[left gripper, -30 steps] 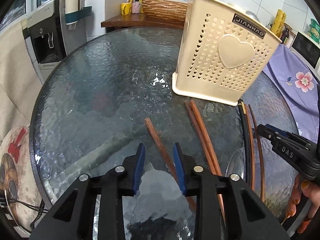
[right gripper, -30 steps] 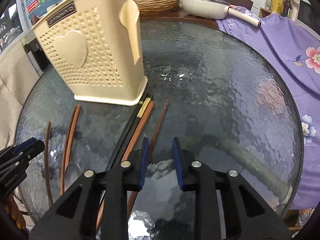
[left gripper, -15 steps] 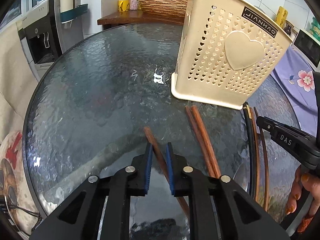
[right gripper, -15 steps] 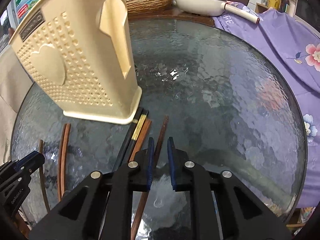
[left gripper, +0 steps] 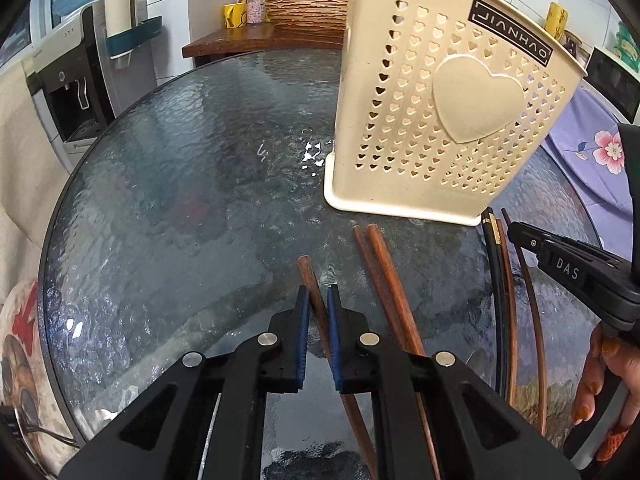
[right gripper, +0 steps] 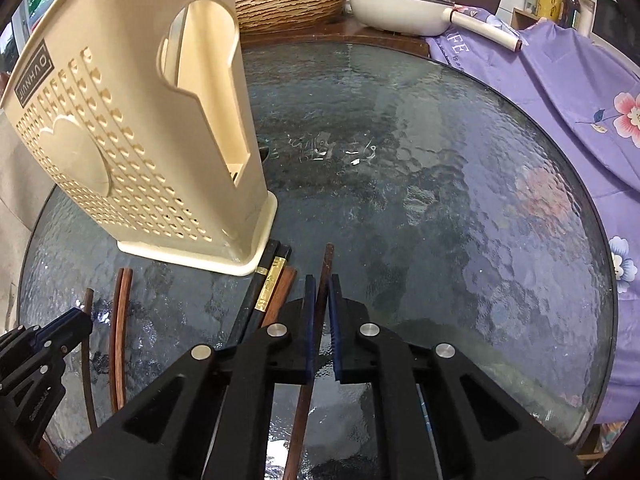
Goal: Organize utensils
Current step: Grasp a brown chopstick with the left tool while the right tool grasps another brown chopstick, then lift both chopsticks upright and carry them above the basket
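Observation:
A cream perforated utensil holder [left gripper: 452,120] [right gripper: 132,140] stands upright on the round glass table [left gripper: 180,180]. In front of it lie several chopsticks: a brown pair [left gripper: 384,280], a black pair with gold bands [right gripper: 272,272] and thin brown ones. My left gripper [left gripper: 318,292] is closing, and its blue pads press on a single brown chopstick [left gripper: 306,270] that lies on the glass. My right gripper [right gripper: 320,284] is closing too, its pads clamped on another brown chopstick [right gripper: 328,260]. Each gripper shows at the edge of the other's view.
A purple floral cloth [right gripper: 560,100] drapes past the table's right rim. Behind the table are a woven basket [right gripper: 288,0], a white pan [right gripper: 400,8] and a water dispenser [left gripper: 68,80]. A person's hand [left gripper: 600,380] holds the right gripper.
Both grippers slid forward over the glass toward the holder. Their jaws narrowed from well apart to tight around a brown chopstick each.

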The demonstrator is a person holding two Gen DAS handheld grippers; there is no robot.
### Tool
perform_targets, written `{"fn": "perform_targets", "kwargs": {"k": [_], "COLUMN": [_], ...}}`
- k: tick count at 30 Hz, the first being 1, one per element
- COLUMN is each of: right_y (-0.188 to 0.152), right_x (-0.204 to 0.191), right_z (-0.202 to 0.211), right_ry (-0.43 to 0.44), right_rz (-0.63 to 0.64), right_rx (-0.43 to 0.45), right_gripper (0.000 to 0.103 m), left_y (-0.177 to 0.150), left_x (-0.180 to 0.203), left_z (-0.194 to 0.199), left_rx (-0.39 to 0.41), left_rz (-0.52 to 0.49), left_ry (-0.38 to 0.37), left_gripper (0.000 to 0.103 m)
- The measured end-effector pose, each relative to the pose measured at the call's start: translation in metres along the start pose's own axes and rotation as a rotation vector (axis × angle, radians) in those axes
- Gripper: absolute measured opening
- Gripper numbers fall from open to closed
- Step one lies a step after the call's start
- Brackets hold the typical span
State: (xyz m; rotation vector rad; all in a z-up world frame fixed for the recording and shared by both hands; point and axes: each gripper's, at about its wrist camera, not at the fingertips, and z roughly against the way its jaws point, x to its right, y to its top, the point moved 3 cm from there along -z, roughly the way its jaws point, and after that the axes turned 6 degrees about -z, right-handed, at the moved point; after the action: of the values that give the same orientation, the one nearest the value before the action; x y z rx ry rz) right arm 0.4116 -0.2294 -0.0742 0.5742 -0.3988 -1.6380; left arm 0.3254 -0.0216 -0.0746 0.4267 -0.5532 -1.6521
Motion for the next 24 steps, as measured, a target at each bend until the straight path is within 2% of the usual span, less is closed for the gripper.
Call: {"fn": "perform_targets", "kwargs": {"k": [3,8,17,24], "right_y": [-0.002,0.003,0.016,0.016], "right_x": [0.005,0.014,0.015,0.01], "right_z": [0.004,0.021,0.095,0.165], "right_ry": [0.019,0.078,0.148,0.263], "right_rz": [-0.013,-0.032,0.01,0.051], "right_rx": [0.012,0.068,0.266,0.379], "right_gripper": [0.007,0.006,0.006,0.006], "left_y": [0.003,0.012,0.031,0.034], "left_x": [0.001,0.001,0.005,0.012], "left_z": [-0.001,0.015,0.089,0.154], "left_rx": [0.004,0.064,0.247,0.384], "left_rz": [0.005,0.012,-0.005,-0.033], "left_ry": [-0.006,-0.025,-0.082,-0.114], "left_gripper": [0.008,0.007,0.006,0.006]}}
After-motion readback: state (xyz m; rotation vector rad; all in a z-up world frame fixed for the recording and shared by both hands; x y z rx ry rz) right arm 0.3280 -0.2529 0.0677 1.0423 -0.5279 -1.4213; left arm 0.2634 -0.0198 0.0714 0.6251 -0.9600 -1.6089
